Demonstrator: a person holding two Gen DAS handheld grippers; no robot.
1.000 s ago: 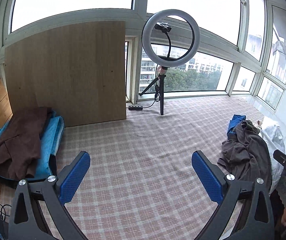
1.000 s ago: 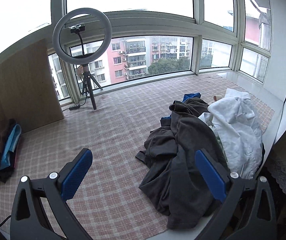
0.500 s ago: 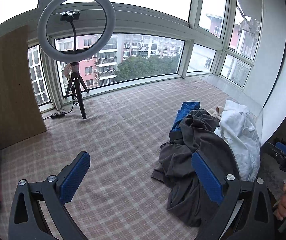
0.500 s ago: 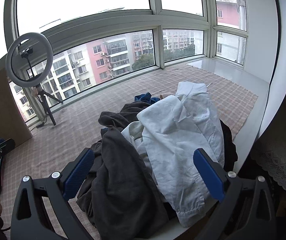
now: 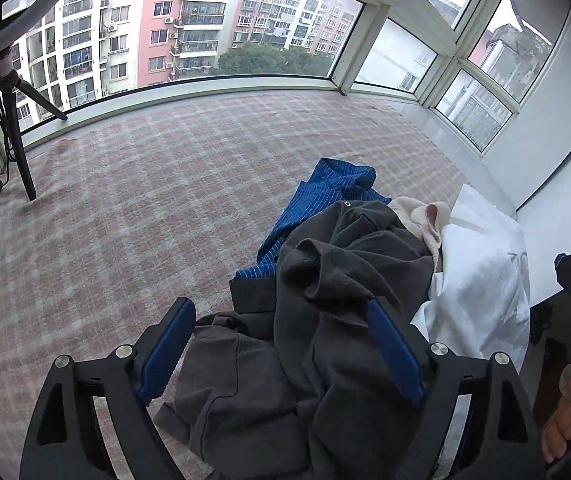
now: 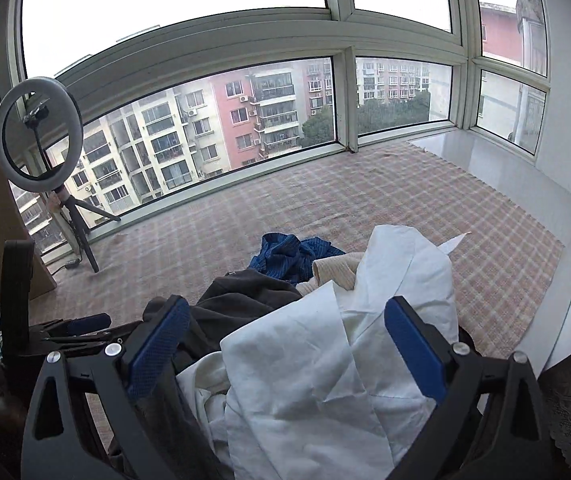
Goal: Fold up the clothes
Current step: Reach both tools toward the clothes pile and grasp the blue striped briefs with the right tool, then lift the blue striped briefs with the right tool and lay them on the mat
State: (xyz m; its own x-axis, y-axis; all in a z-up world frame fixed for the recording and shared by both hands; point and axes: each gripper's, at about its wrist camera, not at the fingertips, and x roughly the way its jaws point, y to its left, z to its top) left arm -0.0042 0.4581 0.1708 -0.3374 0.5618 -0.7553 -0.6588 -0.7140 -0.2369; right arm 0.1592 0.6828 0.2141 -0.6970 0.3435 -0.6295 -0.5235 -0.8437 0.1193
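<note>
Item 1: my left hand-held gripper (image 5: 281,354), fingers spread wide and released, angled down over the dark grey garment (image 5: 325,320), which runs crumpled away from it.

Item 2: my right hand-held gripper (image 6: 285,354), likewise released, over the white shirt (image 6: 325,372), its length running ahead and right.

Item 3: beyond both, blue striped garment (image 5: 325,188), on the checked surface (image 5: 145,200).

Item 4: farthest left, ring light (image 6: 37,132).
</note>
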